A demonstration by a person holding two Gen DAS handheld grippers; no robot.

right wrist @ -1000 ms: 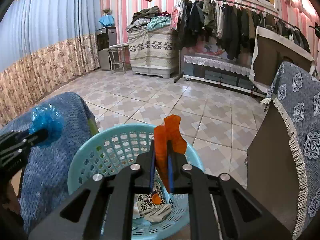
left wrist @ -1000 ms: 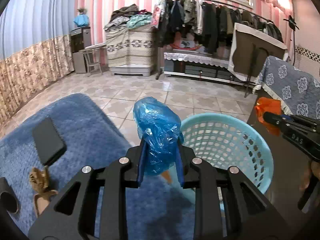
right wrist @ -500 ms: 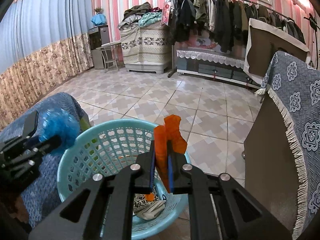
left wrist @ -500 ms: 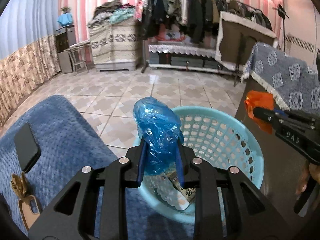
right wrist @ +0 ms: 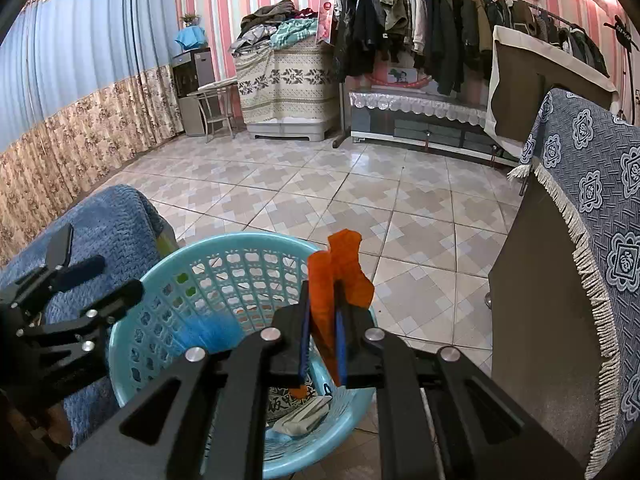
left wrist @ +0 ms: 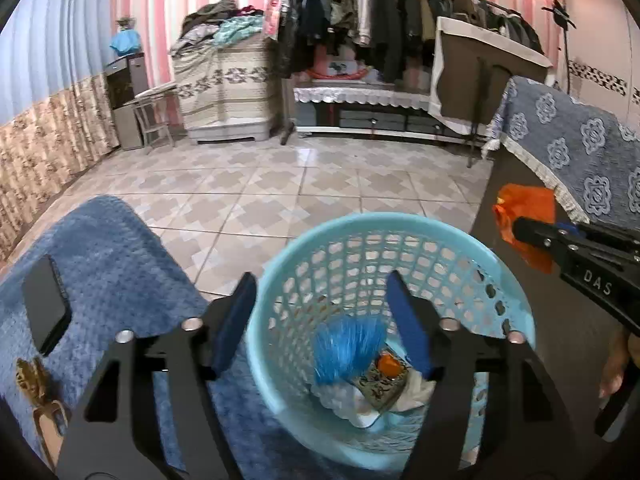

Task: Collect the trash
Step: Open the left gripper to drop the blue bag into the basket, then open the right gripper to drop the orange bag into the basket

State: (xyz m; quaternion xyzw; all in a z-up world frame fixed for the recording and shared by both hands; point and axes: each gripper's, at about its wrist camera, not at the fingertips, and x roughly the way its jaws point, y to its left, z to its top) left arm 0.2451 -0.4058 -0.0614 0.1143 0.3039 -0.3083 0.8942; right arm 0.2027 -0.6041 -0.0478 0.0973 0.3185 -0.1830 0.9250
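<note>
A light blue lattice basket (left wrist: pixel 496 276) (right wrist: pixel 224 248) stands on the tiled floor, with paper and wrapper trash at its bottom. My left gripper (left wrist: pixel 320 300) (right wrist: pixel 96 280) hangs over the basket's near rim, its jaws opening with nothing between them. A crumpled blue plastic bag (left wrist: pixel 346 346) (right wrist: pixel 216 330), blurred, is falling inside the basket below those jaws. My right gripper (right wrist: pixel 322 320) (left wrist: pixel 520 230) is over the basket's right side, shut on an orange plastic scrap (right wrist: pixel 344 272) (left wrist: pixel 528 216).
A blue textured cover (left wrist: pixel 112 264) lies left of the basket with a black phone (left wrist: pixel 46 304) and a brown keychain (left wrist: pixel 32 380) on it. A dark cabinet with a blue patterned cloth (right wrist: pixel 592 184) stands at the right. A clothes rack (left wrist: pixel 400 24) lines the far wall.
My left gripper moved over the basket and opened, and the blue bag dropped out of it into the basket. The right gripper kept its hold on the orange scrap and stayed nearly still.
</note>
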